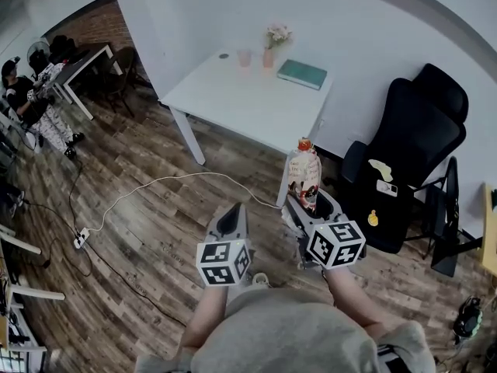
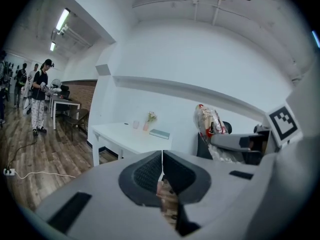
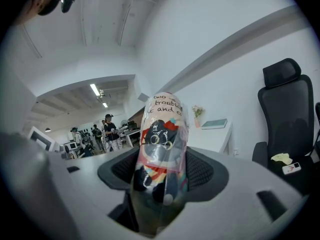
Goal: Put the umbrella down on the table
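- Clamping the upright, plastic-sleeved umbrella (image 1: 304, 169) in the right claw (image 3: 164, 170).
- Carrying the left claw (image 2: 161, 171) pressed together, empty.
- Hovering well apart from the white desk (image 1: 233, 103) ahead.

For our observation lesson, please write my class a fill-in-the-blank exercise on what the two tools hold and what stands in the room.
1. The right tool is shut on a folded ____.
2. The left tool is shut and holds ____.
3. The vase on the white table holds ____.
4. The office chair beside that table is ____ in colour.
Missing words: umbrella; nothing; flowers; black.
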